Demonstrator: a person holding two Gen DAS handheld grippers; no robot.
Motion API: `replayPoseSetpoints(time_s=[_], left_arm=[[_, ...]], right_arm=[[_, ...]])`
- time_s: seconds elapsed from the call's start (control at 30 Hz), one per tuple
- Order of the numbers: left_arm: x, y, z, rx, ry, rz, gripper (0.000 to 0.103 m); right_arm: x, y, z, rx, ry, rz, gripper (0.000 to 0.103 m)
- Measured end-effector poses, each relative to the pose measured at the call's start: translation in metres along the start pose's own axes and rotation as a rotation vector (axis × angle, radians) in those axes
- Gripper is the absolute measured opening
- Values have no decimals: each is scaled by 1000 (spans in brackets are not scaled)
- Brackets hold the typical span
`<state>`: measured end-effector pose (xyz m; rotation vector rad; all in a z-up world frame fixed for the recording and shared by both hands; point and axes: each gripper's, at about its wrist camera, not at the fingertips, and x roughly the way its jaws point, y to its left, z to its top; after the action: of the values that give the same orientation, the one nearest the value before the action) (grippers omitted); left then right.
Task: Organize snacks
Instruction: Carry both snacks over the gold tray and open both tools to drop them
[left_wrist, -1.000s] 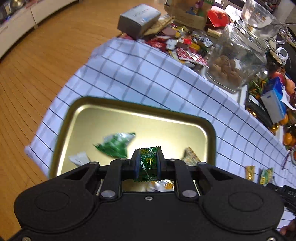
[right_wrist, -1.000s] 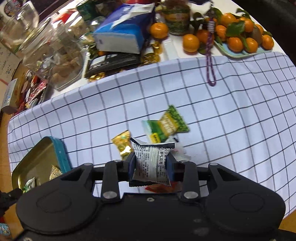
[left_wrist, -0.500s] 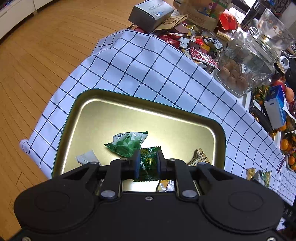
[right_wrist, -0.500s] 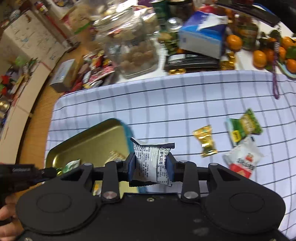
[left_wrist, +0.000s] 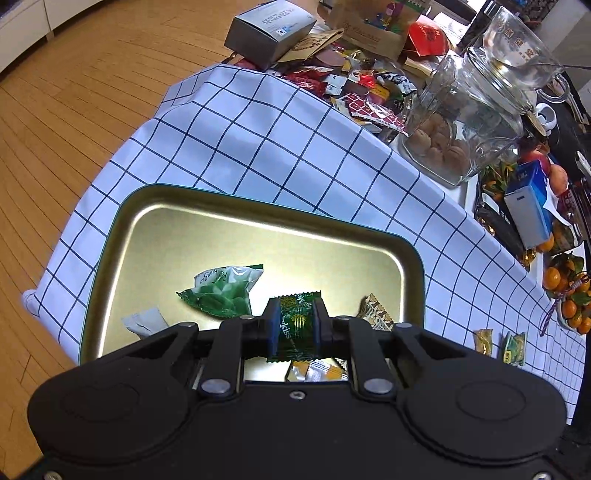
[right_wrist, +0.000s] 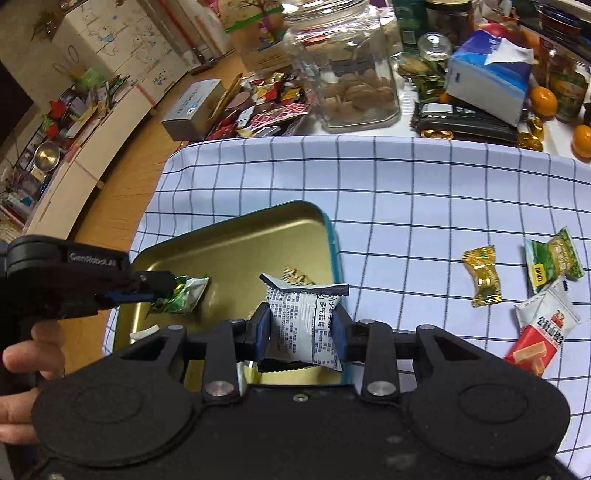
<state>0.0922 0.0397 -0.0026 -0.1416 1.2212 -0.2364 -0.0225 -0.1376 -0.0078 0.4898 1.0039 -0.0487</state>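
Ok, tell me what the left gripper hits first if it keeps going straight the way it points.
Probably the gold tray. The left gripper, shut on a green candy, points down over the tray's bare floor, just right of the green packet. Depth is unclear, so it may graze that packet.

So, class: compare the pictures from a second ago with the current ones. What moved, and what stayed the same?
The right gripper carried its white packet leftward from above the loose snacks on the cloth to the gold tray. The left gripper stayed over the tray, clamped on the green candy. Nothing was released; the tray's snacks and the yellow candy lie unchanged.
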Motion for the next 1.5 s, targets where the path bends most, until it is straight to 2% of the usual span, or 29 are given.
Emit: replayPoseSetpoints(time_s=[0.23,0.6,0.73,1.03,1.3,1.4,1.5], left_arm=[[3,-3,-2,18,-4,36,23],[-4,-10,-5,68,-35,42,24],[-7,-8,-4,69,-47,45,24],[-9,-5,-4,61,-59,61,25],[-10,-10,-5,85,-63,65,26],[-10,-14,-6,97,-65,60,26],[-10,-16,-6,102,-65,66,27]], right_arm=[[1,7,-1,-22,34,87,36],[16,14,-4,-36,81,118,37],[24,13,-5,-6,116,145,38],[23,8,-1,64,134,250,40],[21,4,0,55,122,199,41],[16,6,-1,-2,81,139,43],[9,10,-3,-78,-12,54,43]])
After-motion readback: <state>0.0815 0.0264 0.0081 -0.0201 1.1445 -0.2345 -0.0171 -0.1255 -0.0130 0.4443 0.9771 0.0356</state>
